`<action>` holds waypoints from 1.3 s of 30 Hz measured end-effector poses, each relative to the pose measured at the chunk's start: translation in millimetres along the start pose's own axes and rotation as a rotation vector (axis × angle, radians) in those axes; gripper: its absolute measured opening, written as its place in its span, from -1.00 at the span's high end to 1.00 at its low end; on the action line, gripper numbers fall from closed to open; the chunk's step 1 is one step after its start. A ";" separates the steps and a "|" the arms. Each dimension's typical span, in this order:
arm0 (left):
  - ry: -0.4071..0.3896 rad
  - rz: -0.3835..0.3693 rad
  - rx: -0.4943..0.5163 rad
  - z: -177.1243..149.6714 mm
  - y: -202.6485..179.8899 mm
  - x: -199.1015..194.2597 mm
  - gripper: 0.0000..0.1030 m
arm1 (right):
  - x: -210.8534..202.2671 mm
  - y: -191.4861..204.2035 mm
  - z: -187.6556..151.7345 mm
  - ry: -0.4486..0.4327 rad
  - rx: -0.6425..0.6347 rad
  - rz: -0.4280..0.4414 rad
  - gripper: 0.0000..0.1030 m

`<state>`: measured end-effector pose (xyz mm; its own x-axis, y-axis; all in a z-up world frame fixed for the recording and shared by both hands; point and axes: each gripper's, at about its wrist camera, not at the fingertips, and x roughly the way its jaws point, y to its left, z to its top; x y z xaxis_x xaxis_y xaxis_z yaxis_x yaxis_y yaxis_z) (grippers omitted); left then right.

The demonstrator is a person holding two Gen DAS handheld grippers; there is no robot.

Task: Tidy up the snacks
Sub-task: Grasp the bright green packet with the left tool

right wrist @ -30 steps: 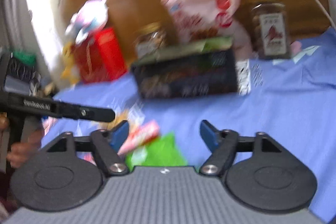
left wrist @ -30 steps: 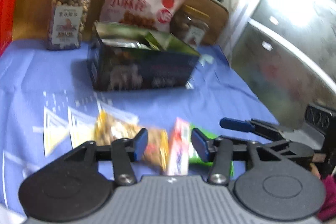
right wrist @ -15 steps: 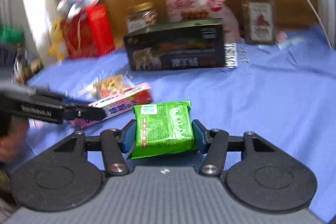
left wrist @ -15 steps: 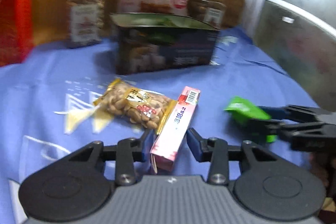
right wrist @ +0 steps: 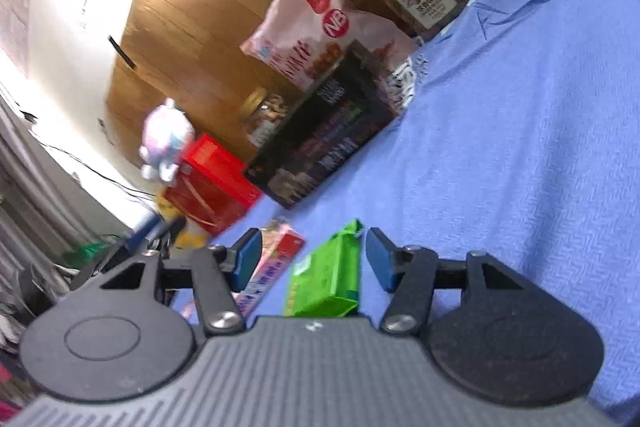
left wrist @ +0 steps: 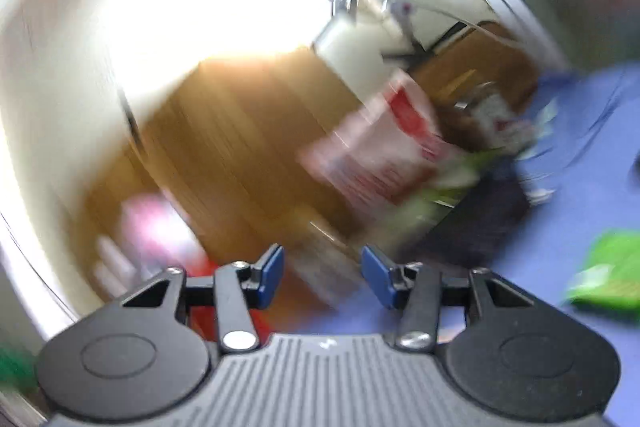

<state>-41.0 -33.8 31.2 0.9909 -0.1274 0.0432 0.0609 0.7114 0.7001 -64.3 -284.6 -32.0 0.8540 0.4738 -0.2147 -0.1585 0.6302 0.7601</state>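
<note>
Blue cloth (right wrist: 520,147), green packet (right wrist: 326,277) lengthwise between parted fingers (right wrist: 378,261)

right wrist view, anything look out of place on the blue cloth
Yes: the green snack packet and pink box lie loose on the blue cloth, outside the dark snack box. The right claw is open around the packet, not gripping it.
</note>
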 end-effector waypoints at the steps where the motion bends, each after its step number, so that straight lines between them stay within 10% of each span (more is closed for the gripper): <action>1: -0.028 0.028 0.041 2.2 -7.5 -2.8 0.10 | -3.1 2.8 0.9 -0.002 -0.023 -0.005 -0.18; 6: 0.002 -0.095 0.020 14.7 -20.9 -1.4 0.08 | -13.8 18.7 -7.7 0.013 -0.232 -0.133 -0.39; 12: 0.348 -0.744 -0.368 23.5 -8.2 36.8 0.10 | 4.5 43.4 -39.4 0.114 -0.566 -0.298 -0.46; 16: 0.547 -0.963 -0.573 6.0 -8.4 61.7 0.12 | 16.7 51.2 -47.6 0.149 -0.727 -0.359 -0.47; 25: 0.599 -1.115 -0.732 -8.6 -16.6 80.1 -0.11 | 54.4 61.6 -43.5 0.244 -0.823 -0.311 -0.47; 29: 0.572 -1.104 -0.785 -16.4 -13.4 85.4 0.10 | 58.4 66.9 -46.8 0.201 -0.818 -0.334 -0.16; 39: 0.432 -1.105 -0.905 -4.2 31.6 110.8 0.18 | 61.2 94.6 -23.9 0.017 -0.826 -0.306 -0.14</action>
<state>71.2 -22.5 55.1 0.3436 -0.7803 -0.5226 0.6768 0.5915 -0.4382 -38.9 -181.3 12.1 0.9112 0.2161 -0.3507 -0.2372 0.9713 -0.0177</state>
